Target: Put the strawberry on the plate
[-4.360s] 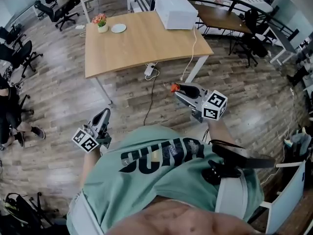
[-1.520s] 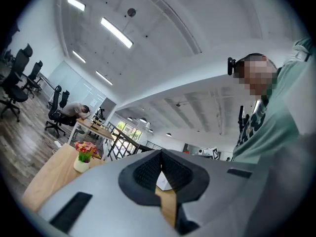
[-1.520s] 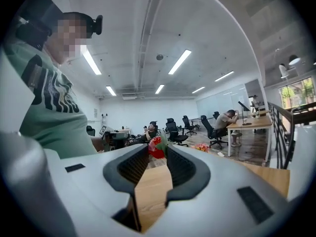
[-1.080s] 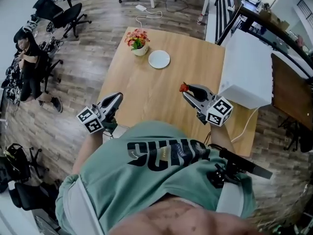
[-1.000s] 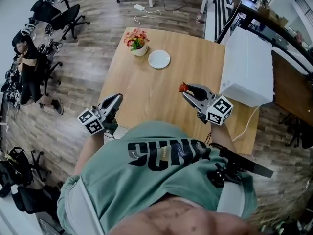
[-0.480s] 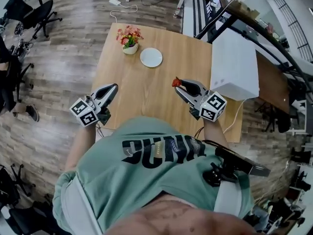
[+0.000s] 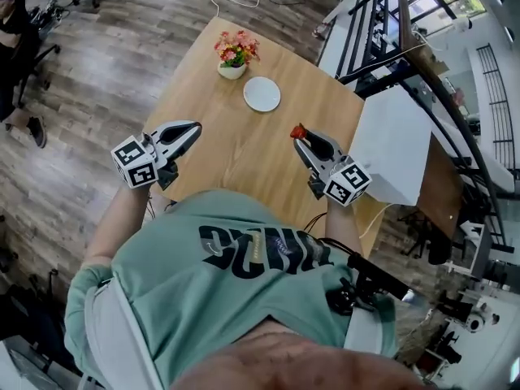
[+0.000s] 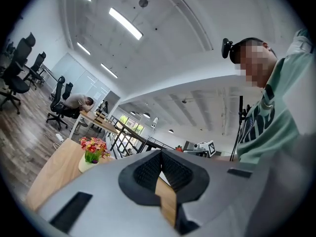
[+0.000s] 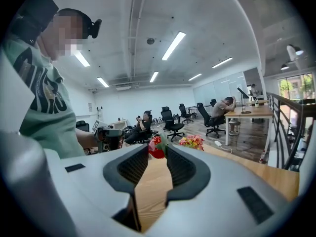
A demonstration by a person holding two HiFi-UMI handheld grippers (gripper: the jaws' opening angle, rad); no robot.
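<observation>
While the right gripper (image 7: 301, 135) is pinching the strawberry (image 7: 296, 129), the plate (image 7: 262, 94) is lying ahead and slightly left, near the counter's (image 7: 236, 157) far edge. The left gripper (image 7: 193, 126), pressed together, is hovering farther off.

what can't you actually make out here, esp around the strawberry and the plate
- Plate: right gripper view, hidden behind the jaws and the fruit; in the head view it is too small to show whether anything lies on it.
- Strawberry: right gripper view, only the part between the right gripper's pads shows; its far side is hidden.
- Table, near edge: head view, covered by the person's torso.
</observation>
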